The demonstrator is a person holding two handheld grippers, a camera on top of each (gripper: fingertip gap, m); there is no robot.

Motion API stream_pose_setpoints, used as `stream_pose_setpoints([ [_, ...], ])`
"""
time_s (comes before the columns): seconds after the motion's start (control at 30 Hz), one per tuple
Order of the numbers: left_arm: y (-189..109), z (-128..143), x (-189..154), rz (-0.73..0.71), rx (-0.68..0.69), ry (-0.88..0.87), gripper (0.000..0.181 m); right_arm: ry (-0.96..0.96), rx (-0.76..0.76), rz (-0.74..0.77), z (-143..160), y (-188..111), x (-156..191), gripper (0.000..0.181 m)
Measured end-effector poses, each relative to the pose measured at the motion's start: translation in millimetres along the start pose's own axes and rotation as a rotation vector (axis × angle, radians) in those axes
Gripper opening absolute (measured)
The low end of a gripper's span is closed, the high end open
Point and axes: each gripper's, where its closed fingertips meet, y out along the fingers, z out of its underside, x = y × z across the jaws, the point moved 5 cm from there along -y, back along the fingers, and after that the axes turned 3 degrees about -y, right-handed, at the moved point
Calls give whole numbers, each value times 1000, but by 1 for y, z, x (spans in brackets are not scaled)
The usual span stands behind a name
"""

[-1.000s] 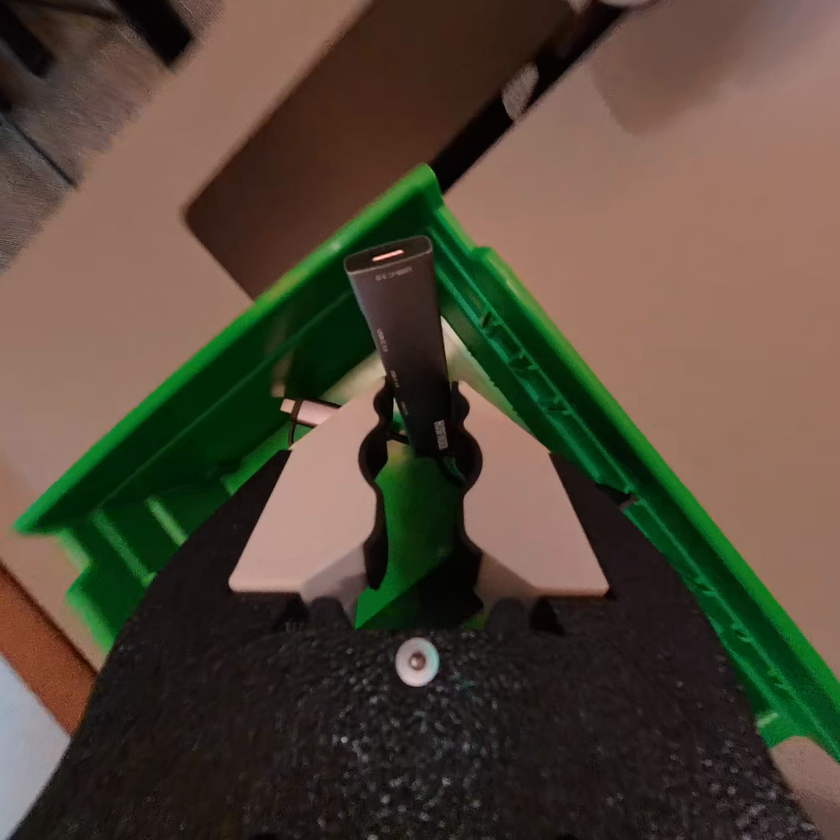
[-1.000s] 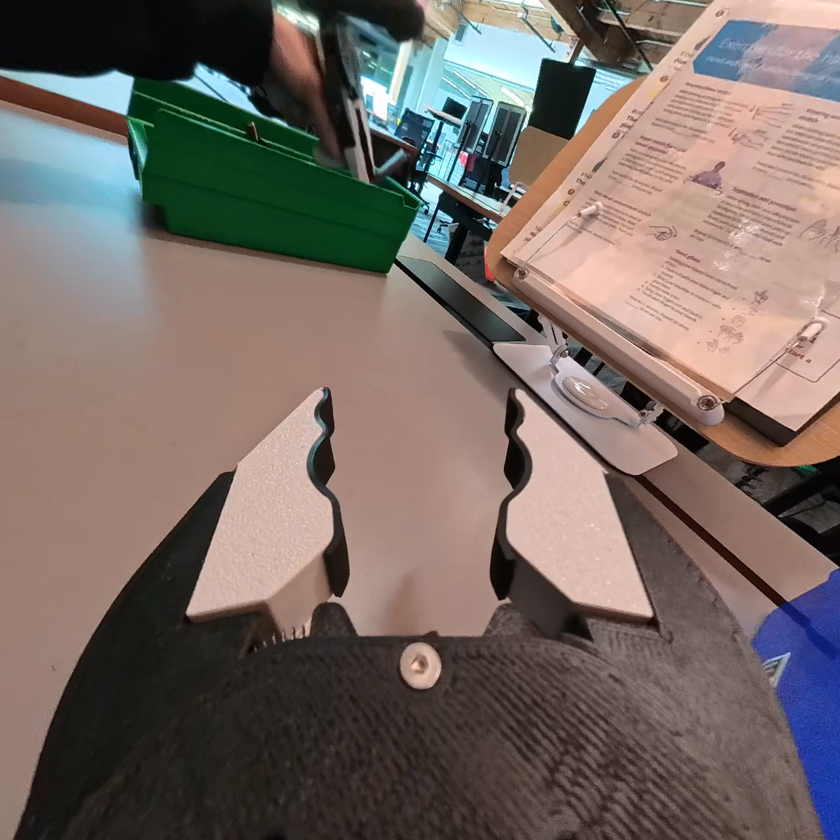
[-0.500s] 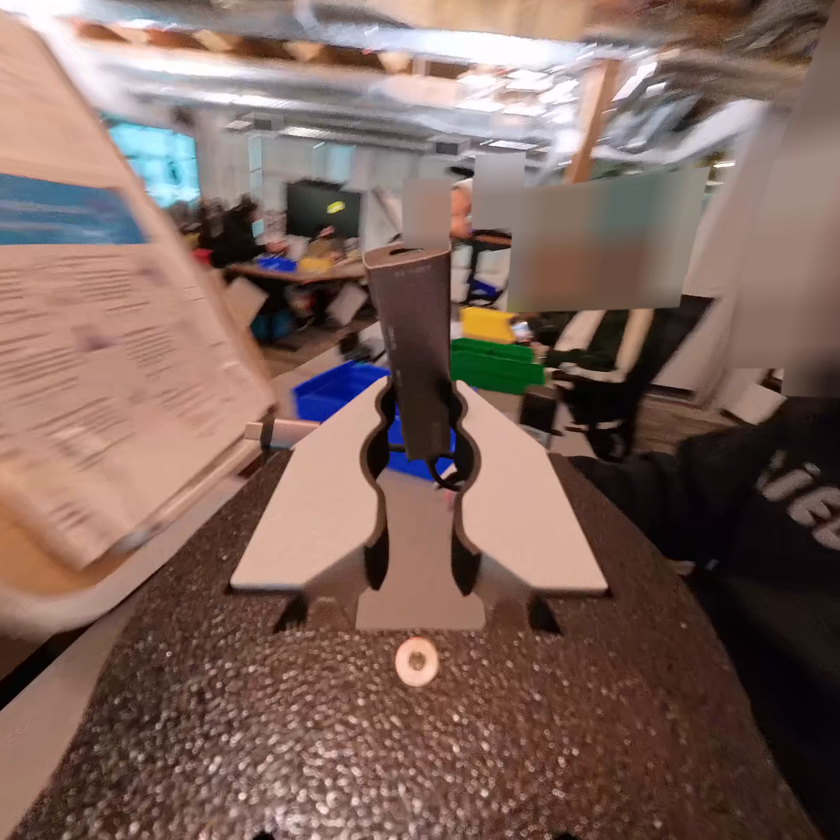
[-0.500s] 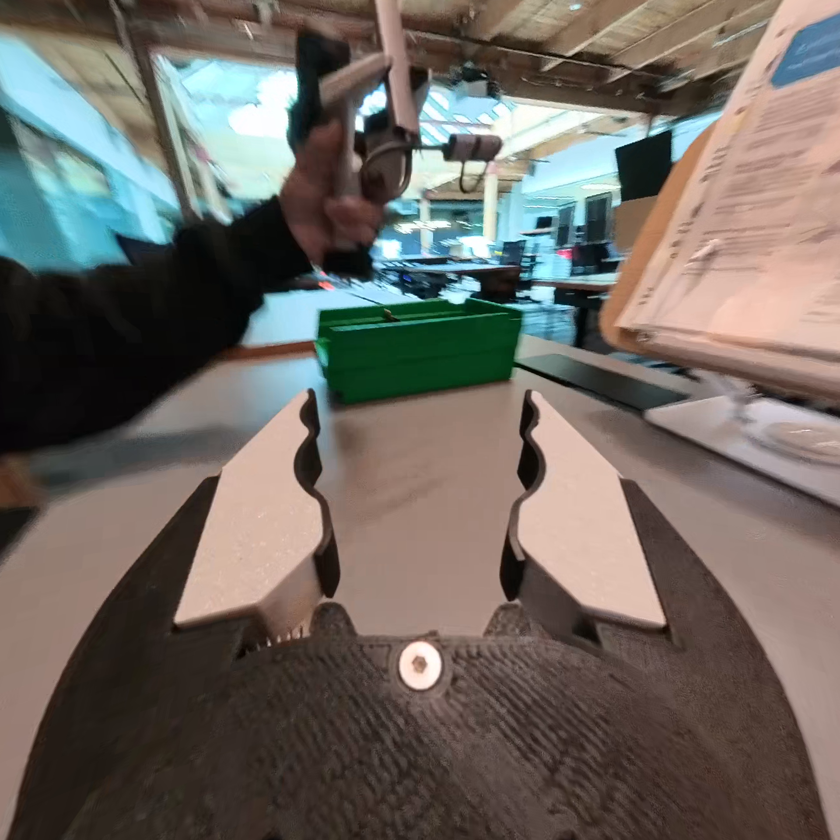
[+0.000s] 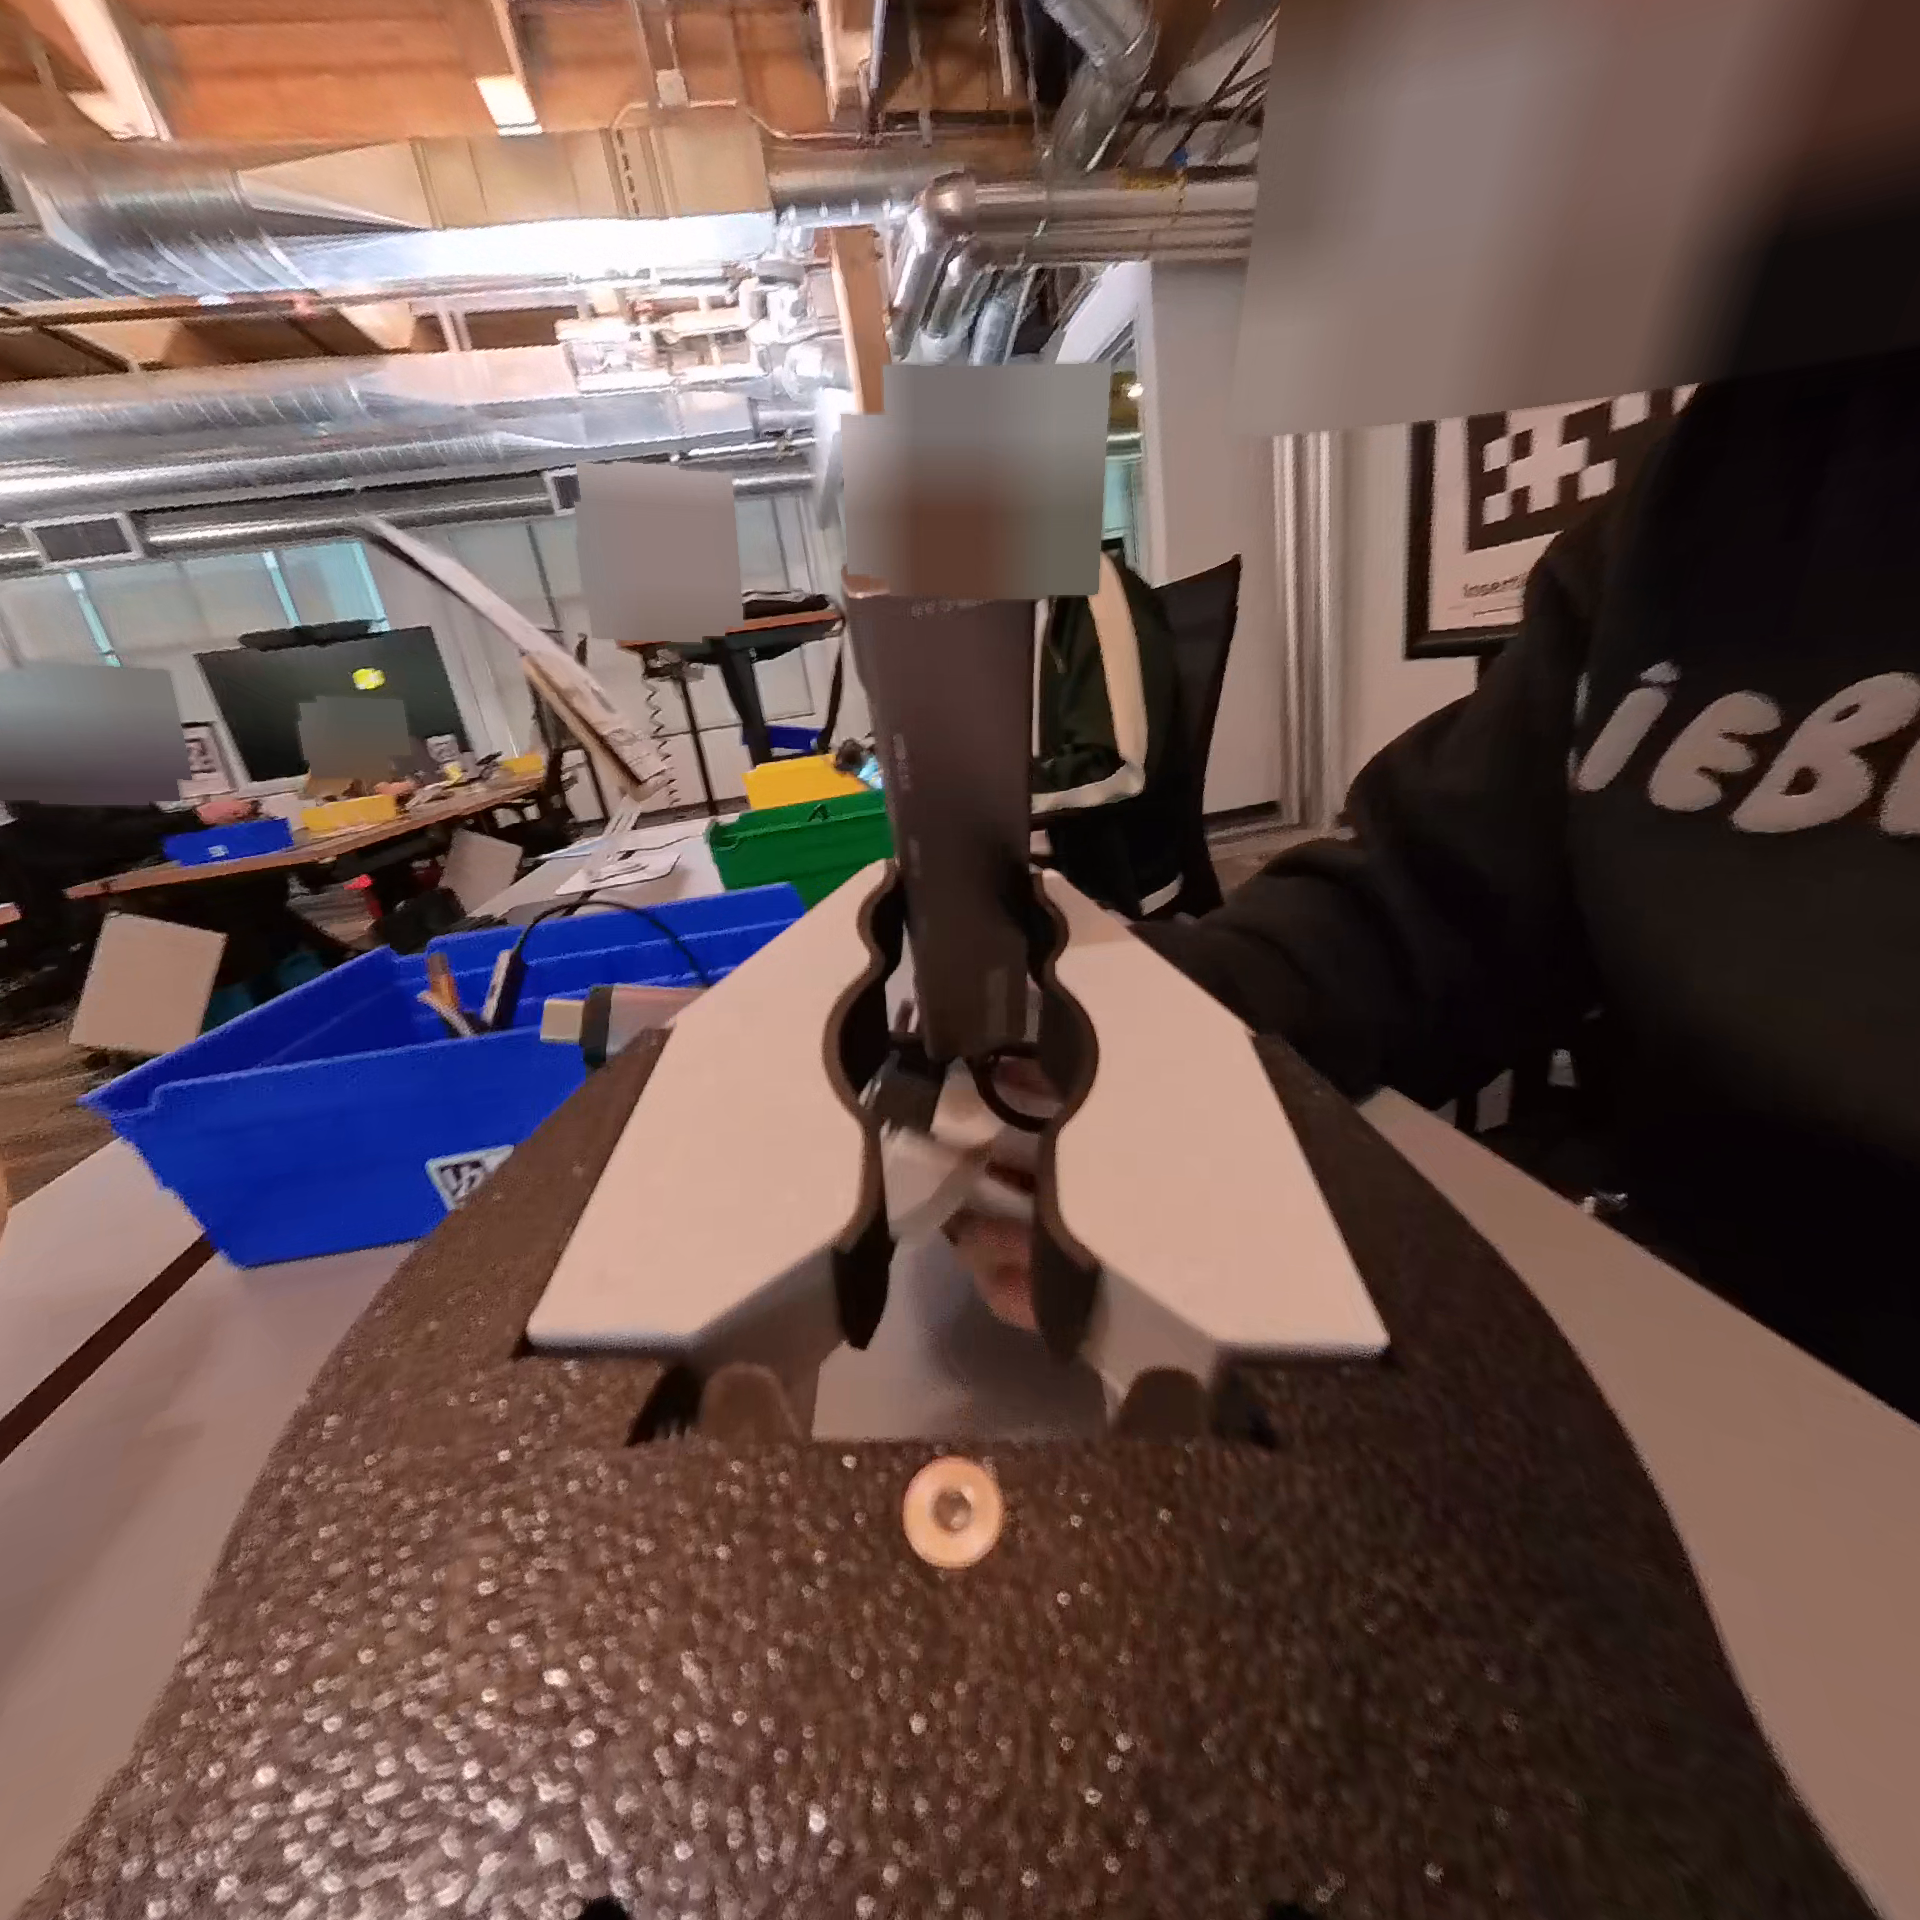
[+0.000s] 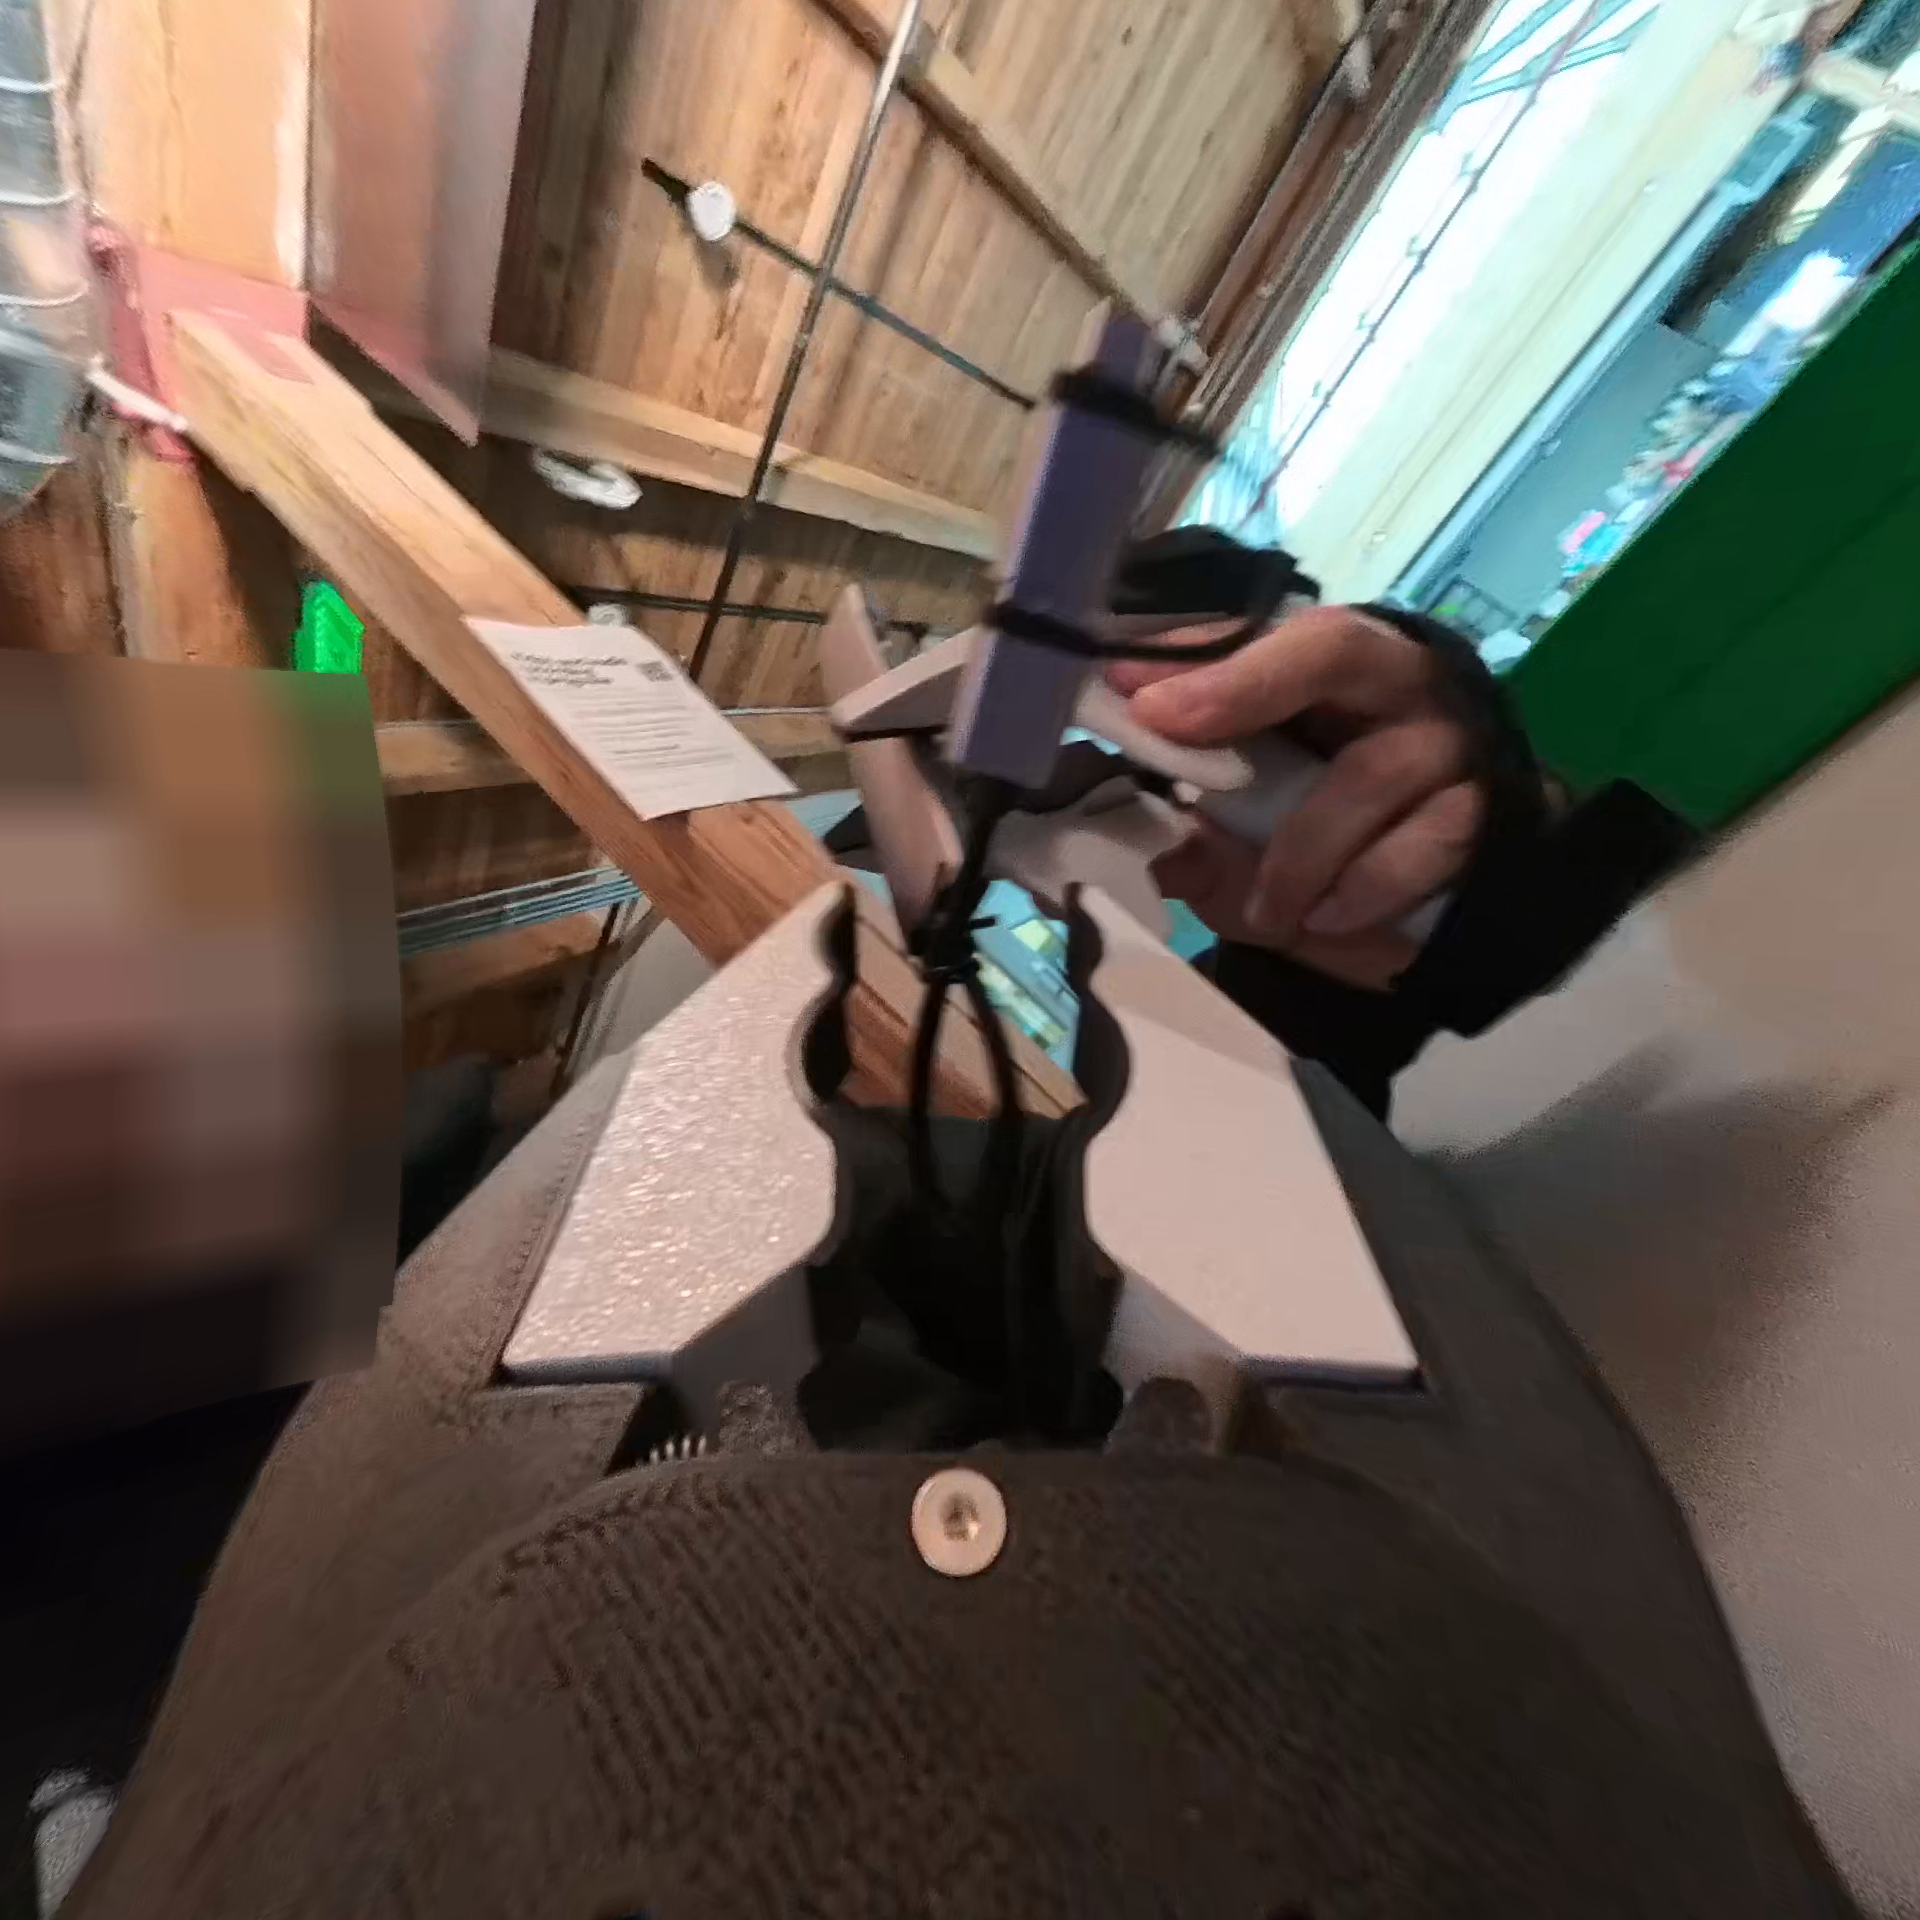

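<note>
Blue bin sits on my table; my left gripper clamps a dark grey hub upright, while my right gripper stands half-open around its black cable.

Blue bin: I saw it on the grey table, left of centre, with cables standing in it.
Green bin: it sat farther back, with a yellow bin just behind.
Ducts: silver, they ran under the wooden ceiling.
Checkered marker poster: framed, it hung on the right wall.
Paper sheet: I saw it on a slanting wooden beam.
</note>
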Motion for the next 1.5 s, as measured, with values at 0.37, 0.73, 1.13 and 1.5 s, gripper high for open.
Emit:
stream_pose_setpoints([
  [0.37,-35,1,30,-301,-75,-191,47,-1109,129,600,-36,-26,11,8],
  [0.73,-52,43,41,-268,79,-673,57,-2158,654,907,-16,-21,3,7],
  [1.13,-47,46,21,-116,170,-656,23,-2165,776,778,-2,-18,0,7],
  [1.5,-59,48,28,-241,252,-410,20,-1352,448,623,-23,-37,19,88],
])
